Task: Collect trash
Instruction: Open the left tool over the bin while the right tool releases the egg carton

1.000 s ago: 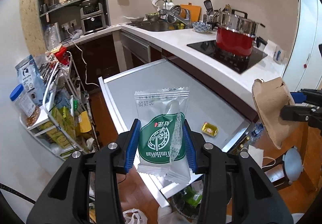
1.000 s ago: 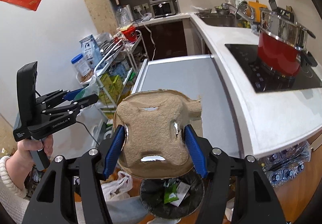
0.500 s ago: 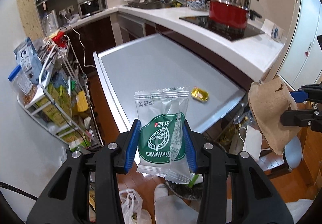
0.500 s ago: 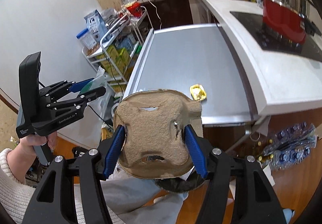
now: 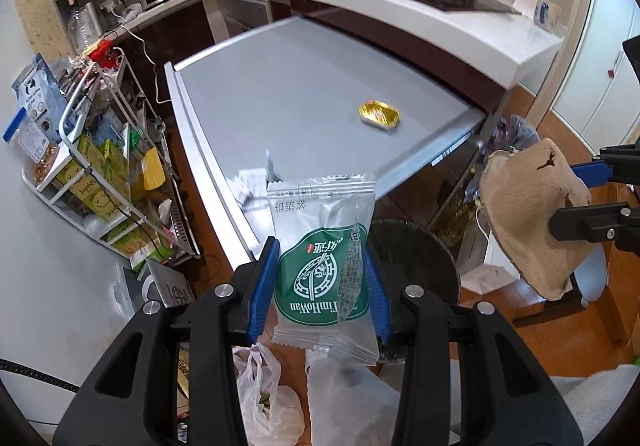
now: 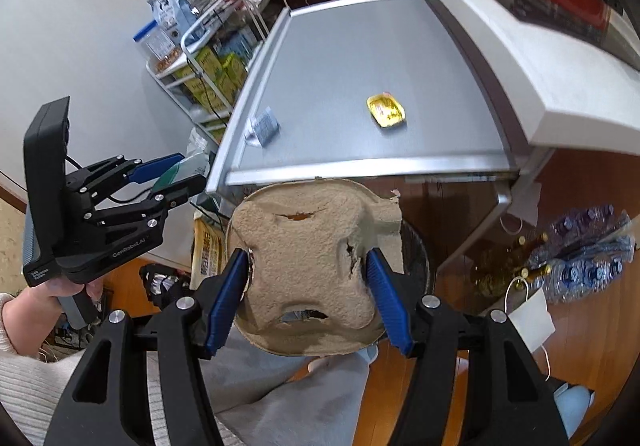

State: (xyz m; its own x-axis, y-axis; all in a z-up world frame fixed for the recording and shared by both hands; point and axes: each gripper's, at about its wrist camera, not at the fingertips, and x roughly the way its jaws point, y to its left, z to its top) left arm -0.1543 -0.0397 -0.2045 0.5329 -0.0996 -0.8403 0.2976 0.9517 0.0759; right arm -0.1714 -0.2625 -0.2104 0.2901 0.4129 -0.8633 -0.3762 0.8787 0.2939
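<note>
Left wrist: left gripper [image 5: 323, 286] clamps wrapper [image 5: 323, 270] past table edge [image 5: 424, 161].

Grey steel table [image 5: 288, 93], gold wrapper [image 5: 379, 114], small packet [image 6: 264, 125]

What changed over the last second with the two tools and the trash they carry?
Both tools drew back from the counter and tilted down, bringing the black bin into view beneath them. The left tool stays clamped on the snack packet, the right tool on the cardboard tray. The gold wrapper is unmoved.
</note>
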